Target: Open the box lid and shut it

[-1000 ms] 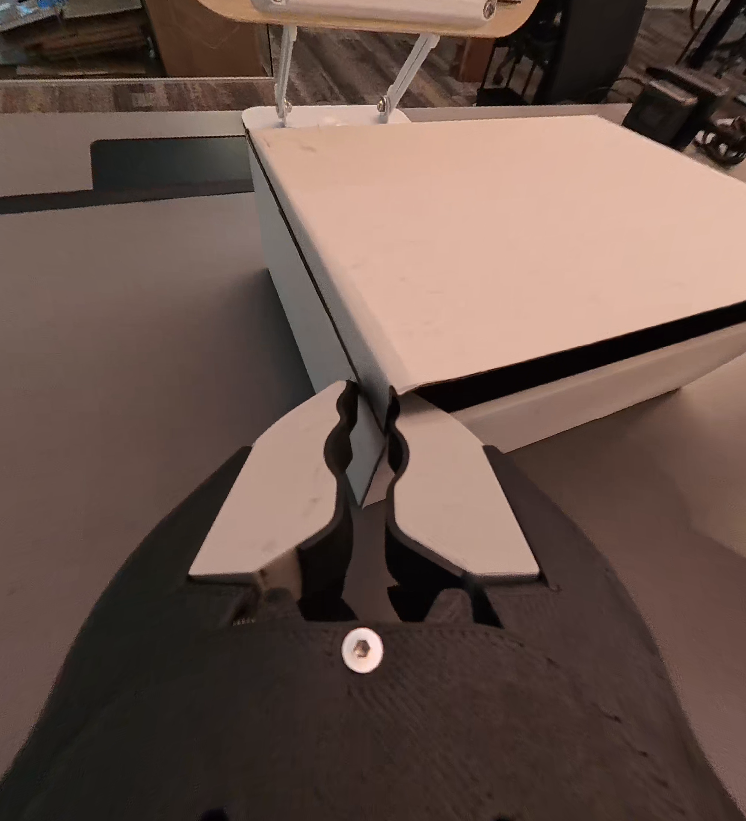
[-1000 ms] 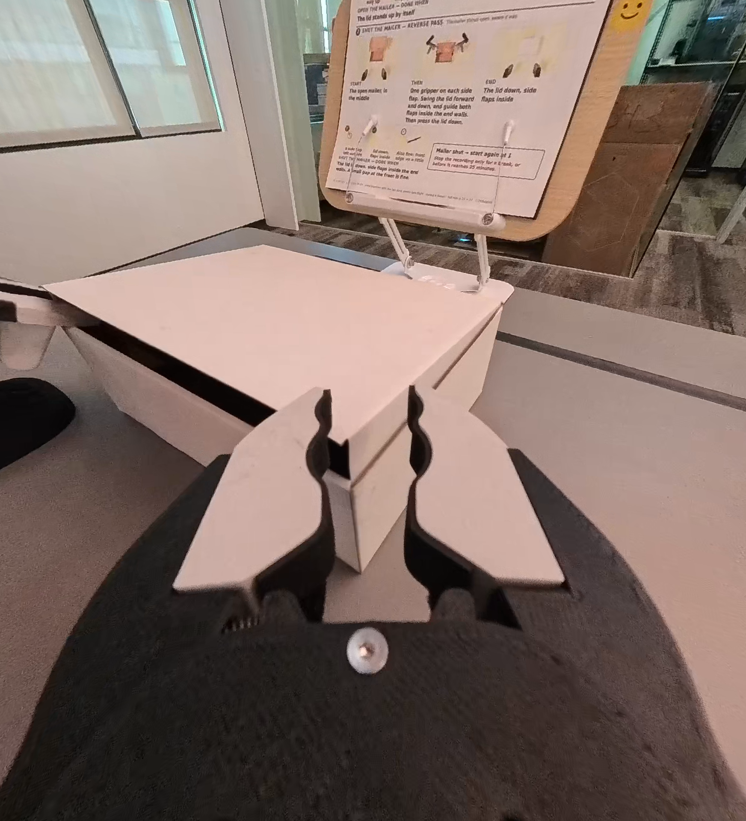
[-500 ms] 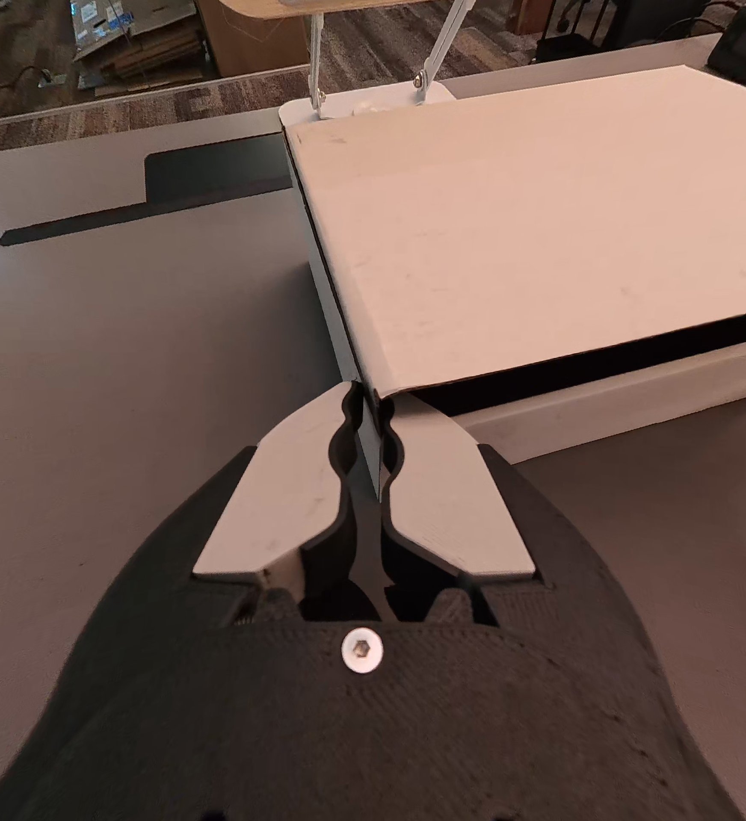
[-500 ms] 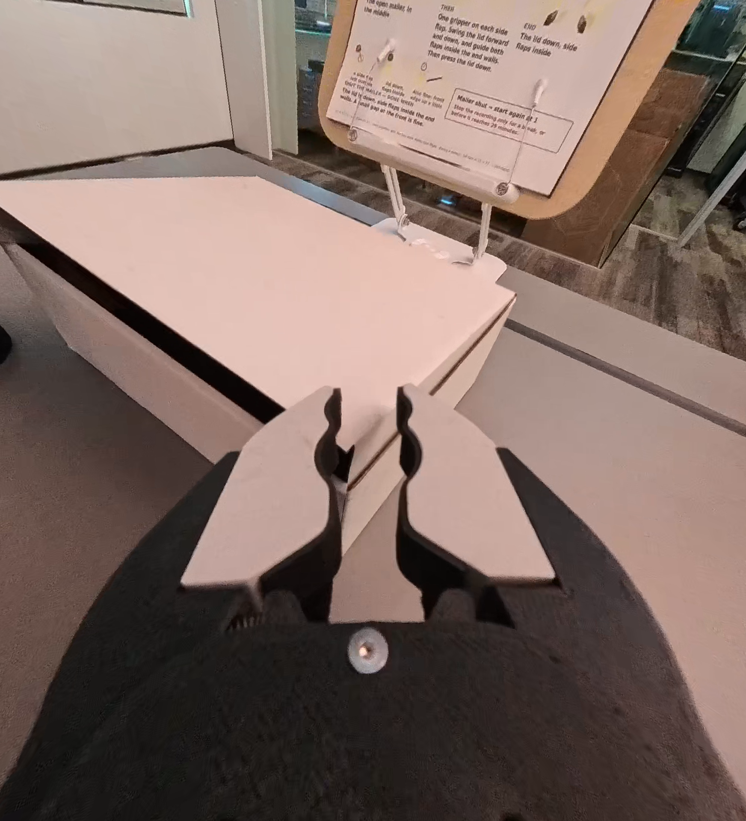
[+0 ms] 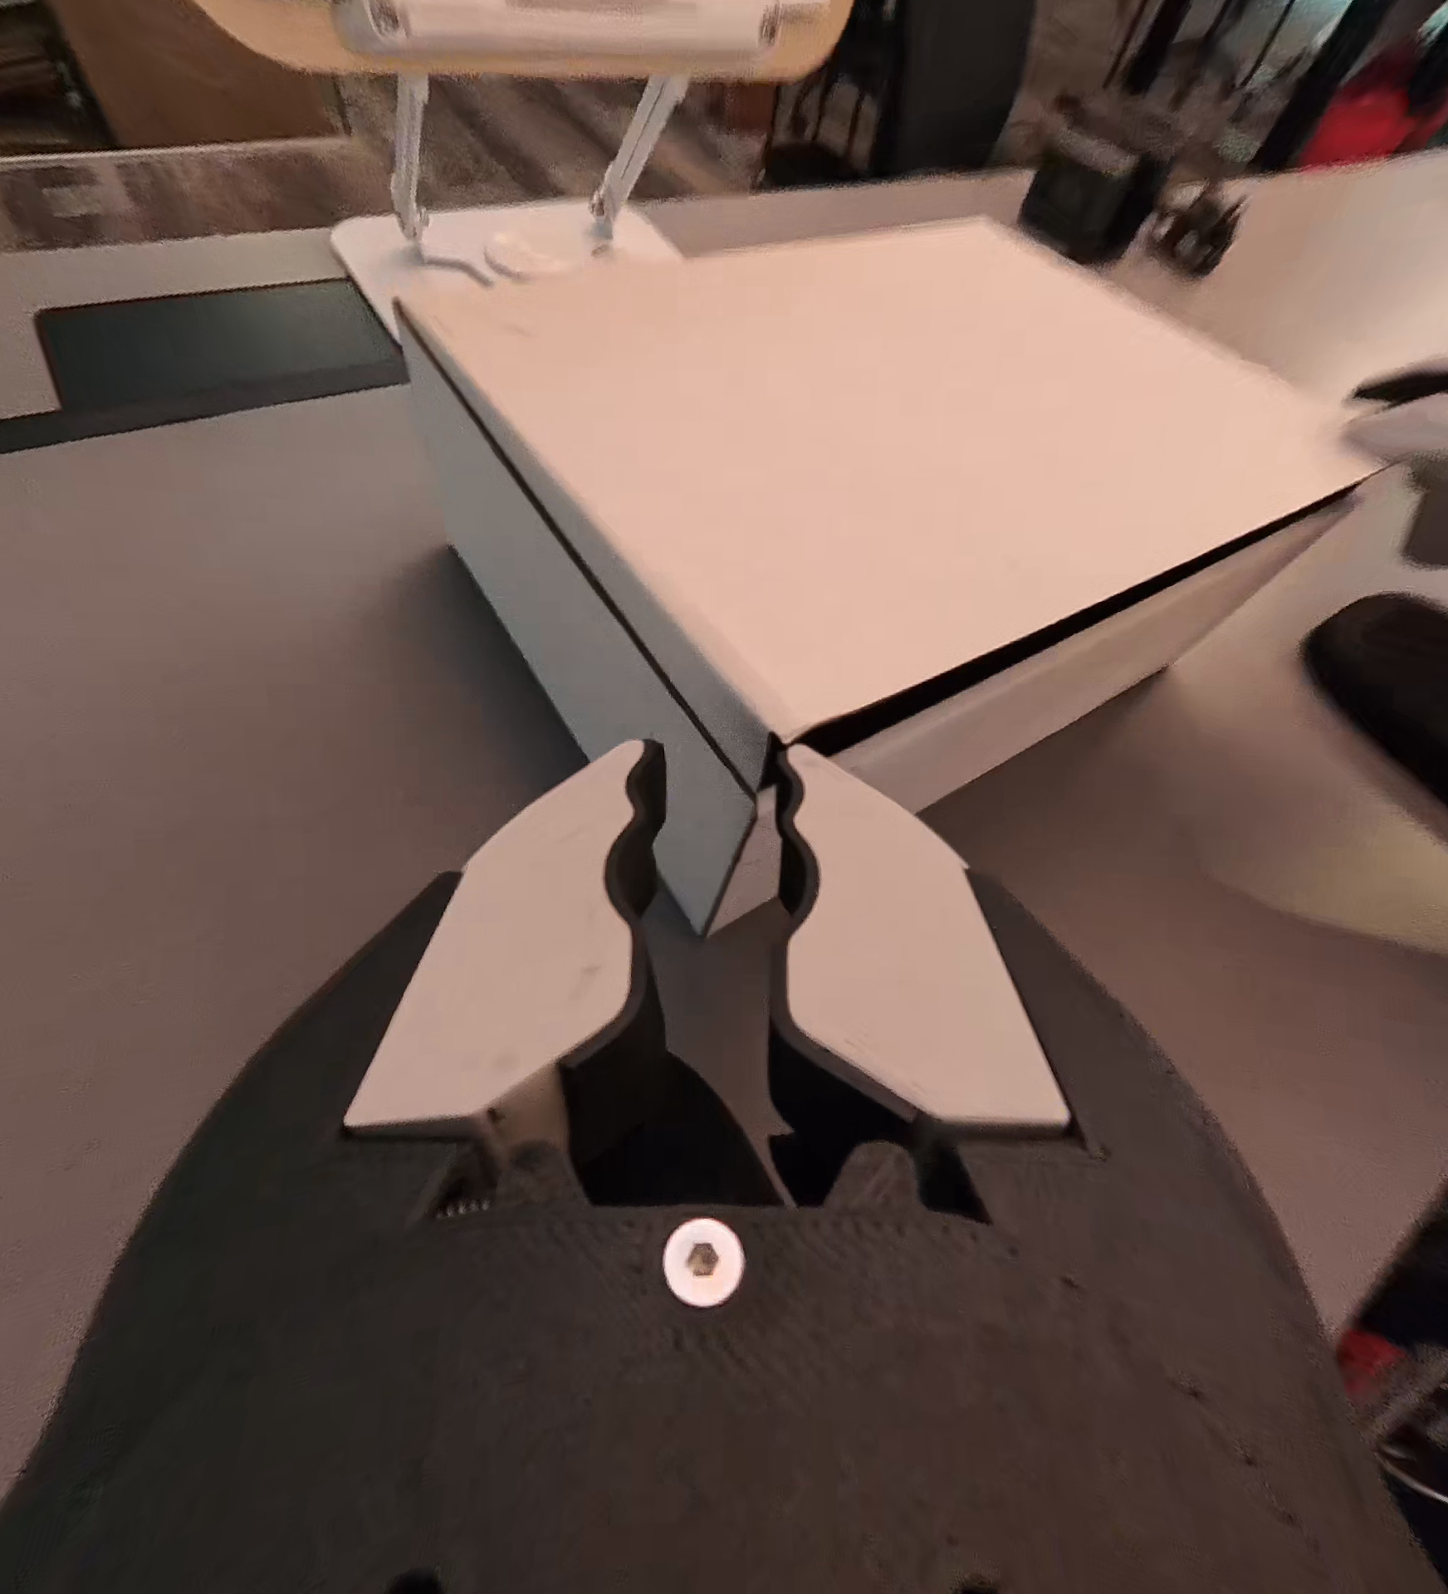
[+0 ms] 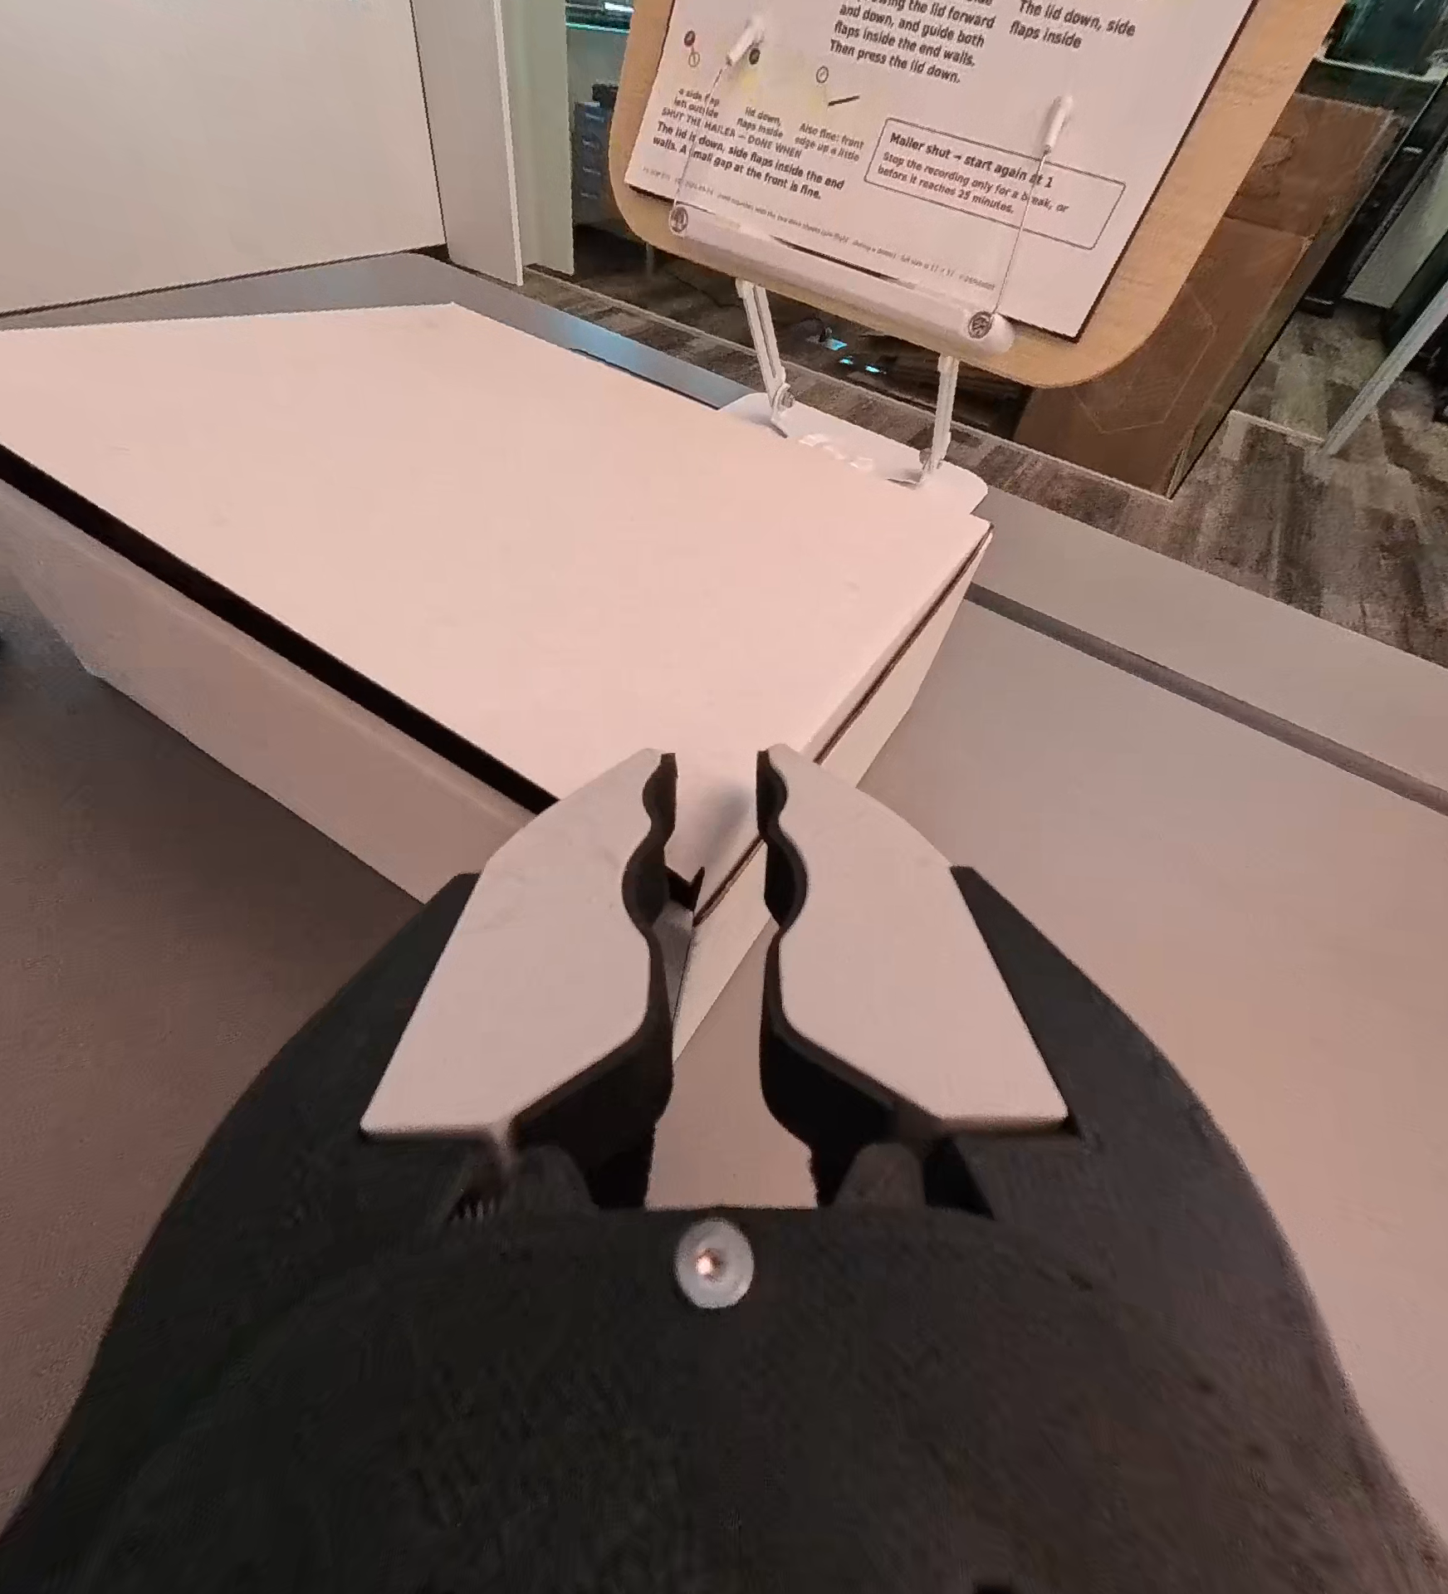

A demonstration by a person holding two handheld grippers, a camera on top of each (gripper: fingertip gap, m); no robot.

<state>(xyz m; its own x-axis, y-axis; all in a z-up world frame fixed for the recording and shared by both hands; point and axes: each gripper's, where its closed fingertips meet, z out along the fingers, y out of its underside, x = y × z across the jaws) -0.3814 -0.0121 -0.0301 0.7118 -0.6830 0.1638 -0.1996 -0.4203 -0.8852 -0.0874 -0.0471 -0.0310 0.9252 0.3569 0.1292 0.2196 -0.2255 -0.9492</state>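
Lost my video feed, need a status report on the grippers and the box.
Left gripper open, straddling box's near left corner. Right gripper open around the near right corner. Lid down, dark gap along front edge. Nothing in the way.

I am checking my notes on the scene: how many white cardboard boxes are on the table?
1: the flat white cardboard box lies on the grey table, before the wooden document stand.

Dim warm indoor light, soft shadows, wide-angle bending at edges, motion blur in left wrist view
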